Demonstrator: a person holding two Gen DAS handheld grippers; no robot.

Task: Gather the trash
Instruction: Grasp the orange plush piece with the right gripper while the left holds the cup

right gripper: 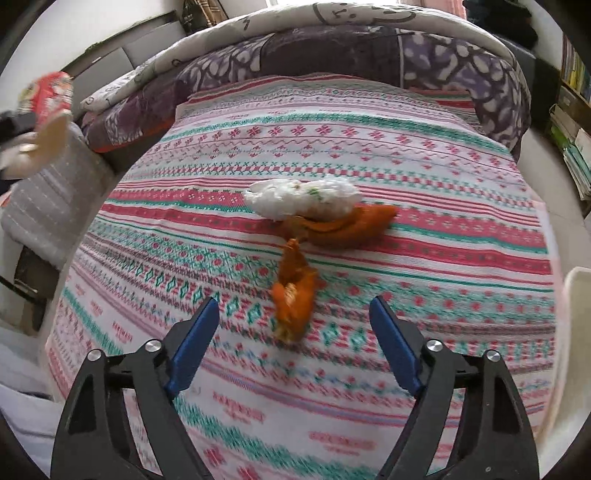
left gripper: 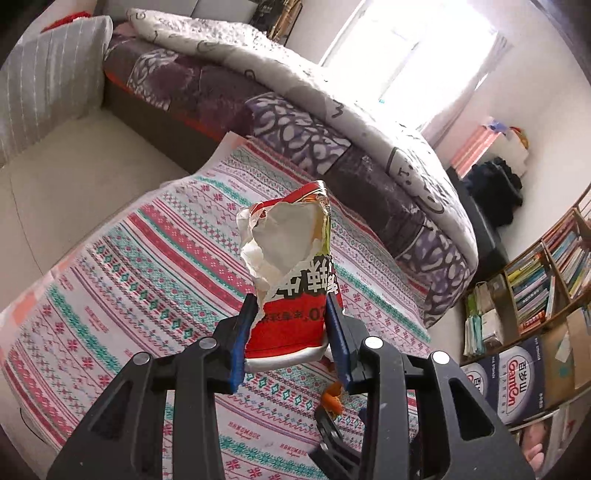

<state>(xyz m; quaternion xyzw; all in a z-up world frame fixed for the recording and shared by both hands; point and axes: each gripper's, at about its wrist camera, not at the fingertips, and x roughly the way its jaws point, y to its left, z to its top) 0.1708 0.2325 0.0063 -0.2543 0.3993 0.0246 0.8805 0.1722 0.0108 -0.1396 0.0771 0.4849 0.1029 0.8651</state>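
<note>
blue-padded fingers [left gripper: 246, 332] of the left gripper [left gripper: 291, 332] are closed on a torn red paper cup [left gripper: 291, 280], pinching it low on its wall near the white base and holding it clear above the patterned cloth [left gripper: 147, 258] on the bench. the cup looks light and thin, its upper wall ripped open, so it will crush easily; the stiffer base ring seems the safer place to squeeze.

the right gripper [right gripper: 291, 339] stands with its fingers [right gripper: 395, 347] well apart and nothing between them, hanging above a small orange peel [right gripper: 293, 299] that lies on the cloth just ahead of the tips. beyond it lies a larger orange peel [right gripper: 351, 225], touching a crumpled white plastic bag [right gripper: 299, 197].

the peels look soft, curled and light, perhaps a little slick; the near one is best taken across its bunched middle. the bag is flimsy and should gather up from any raised fold. a bed with a grey quilt [right gripper: 369, 22] lies behind.
</note>
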